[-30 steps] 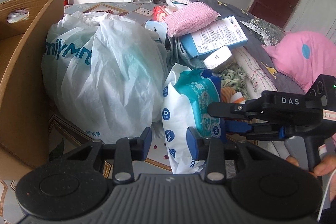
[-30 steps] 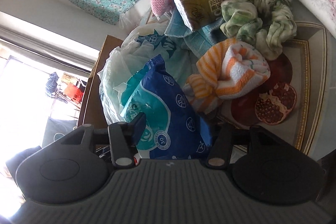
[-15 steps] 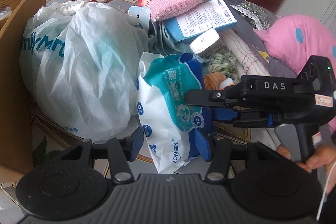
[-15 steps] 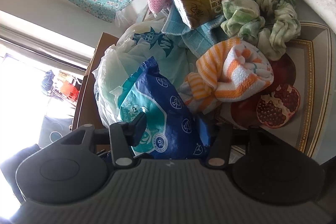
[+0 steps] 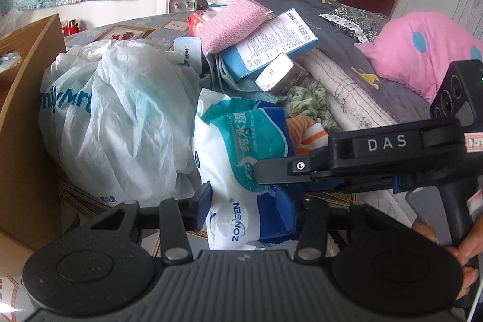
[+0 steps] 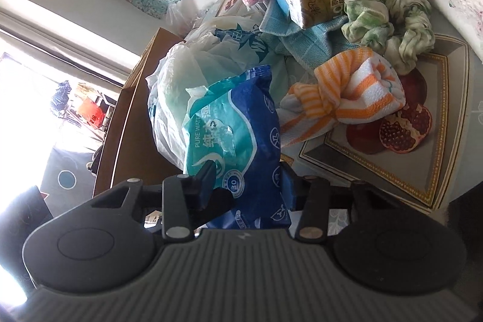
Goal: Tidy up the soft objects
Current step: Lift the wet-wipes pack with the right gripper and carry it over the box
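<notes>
Since a second ago my left view has closed in on the wipes pack (image 5: 241, 159): it now fills the middle of the frame and reaches down between the left gripper (image 5: 246, 205), where earlier it stood a little beyond the fingers. The left jaws stand wide around the pack's lower end, and I can't tell whether either pad touches it. The right gripper (image 5: 271, 186) comes in from the right side of the pack and pinches it, as it did before. The white plastic bag (image 5: 114, 122) lies against the pack's left side, with the cardboard box (image 5: 27, 116) beyond the bag.

In the right view the pack (image 6: 238, 138) is more upright than a second ago and looks lifted a little off the bench (image 6: 459, 122). The right gripper (image 6: 246, 183) is closed on the pack's lower end, the striped towel (image 6: 347, 92) lying just to the pack's right.

I judge the pack light, squashy and slick in its film wrap, so it will sag and may slide. I would hold it across the thick middle, not the crimped end.
</notes>
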`<state>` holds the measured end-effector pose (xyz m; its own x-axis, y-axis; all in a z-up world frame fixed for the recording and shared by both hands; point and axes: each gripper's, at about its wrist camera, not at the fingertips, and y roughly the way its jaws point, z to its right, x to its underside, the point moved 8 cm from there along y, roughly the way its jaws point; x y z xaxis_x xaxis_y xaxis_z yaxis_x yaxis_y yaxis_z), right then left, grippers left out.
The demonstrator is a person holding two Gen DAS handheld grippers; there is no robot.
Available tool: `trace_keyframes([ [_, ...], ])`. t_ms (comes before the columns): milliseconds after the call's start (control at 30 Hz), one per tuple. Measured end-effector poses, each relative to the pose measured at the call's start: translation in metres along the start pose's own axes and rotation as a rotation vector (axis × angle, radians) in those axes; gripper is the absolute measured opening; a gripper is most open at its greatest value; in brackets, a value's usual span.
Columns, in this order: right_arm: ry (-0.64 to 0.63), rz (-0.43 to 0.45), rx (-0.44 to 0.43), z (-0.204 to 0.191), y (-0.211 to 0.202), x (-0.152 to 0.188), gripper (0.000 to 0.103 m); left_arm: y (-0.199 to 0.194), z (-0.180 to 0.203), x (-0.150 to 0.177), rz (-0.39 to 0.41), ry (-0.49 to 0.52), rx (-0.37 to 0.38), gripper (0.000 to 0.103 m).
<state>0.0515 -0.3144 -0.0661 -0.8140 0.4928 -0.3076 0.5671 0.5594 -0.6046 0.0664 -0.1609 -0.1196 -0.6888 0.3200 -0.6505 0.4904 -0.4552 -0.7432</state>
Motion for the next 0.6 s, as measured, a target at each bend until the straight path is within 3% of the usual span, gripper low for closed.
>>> trace_keyframes([
  [367, -0.113, 0.062, -0.029, -0.051, -0.027, 0.001, 0.044, -0.057, 0.005, -0.009, 0.136, 0.040, -0.028, 0.048],
  [600, -0.262, 0.057, -0.100, -0.127, -0.013, -0.018, 0.044, -0.113, -0.032, -0.036, 0.254, 0.006, -0.133, 0.047],
])
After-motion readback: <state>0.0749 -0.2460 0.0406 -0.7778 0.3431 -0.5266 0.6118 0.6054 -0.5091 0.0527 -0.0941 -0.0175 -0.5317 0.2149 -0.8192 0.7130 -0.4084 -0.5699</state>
